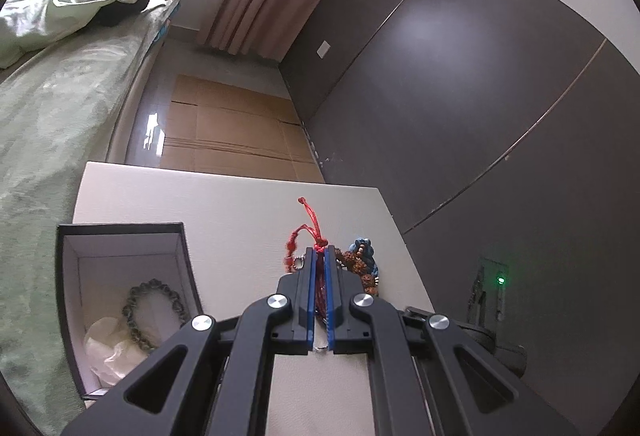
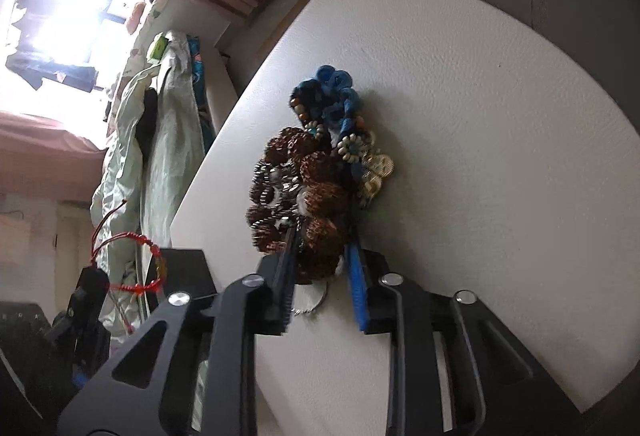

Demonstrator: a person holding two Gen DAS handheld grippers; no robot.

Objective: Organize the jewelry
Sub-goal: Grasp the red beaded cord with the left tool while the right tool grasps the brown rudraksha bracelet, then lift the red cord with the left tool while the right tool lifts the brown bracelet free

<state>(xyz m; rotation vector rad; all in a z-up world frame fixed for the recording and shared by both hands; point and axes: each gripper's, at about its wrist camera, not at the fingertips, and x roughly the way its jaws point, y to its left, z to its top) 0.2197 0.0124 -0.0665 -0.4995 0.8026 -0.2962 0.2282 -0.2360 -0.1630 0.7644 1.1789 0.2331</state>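
The left tongs (image 1: 319, 256) pinch a red cord bracelet (image 1: 306, 232) above the white desk (image 1: 224, 203). The right tongs (image 2: 324, 260) clamp the brown seed-bead bracelet (image 2: 316, 195) in the jewelry heap (blue cord at its far end), right of the open box (image 1: 120, 276)

Each tool (image 1: 319, 256) is matte black with blue finger pads (image 2: 357, 288) and round silver screws (image 1: 279, 302).

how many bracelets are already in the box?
1. A dark bead bracelet lies on the floor of the open box, beside white tissue. More could be hidden under the tissue or behind the left gripper, which blocks the box's near corner.
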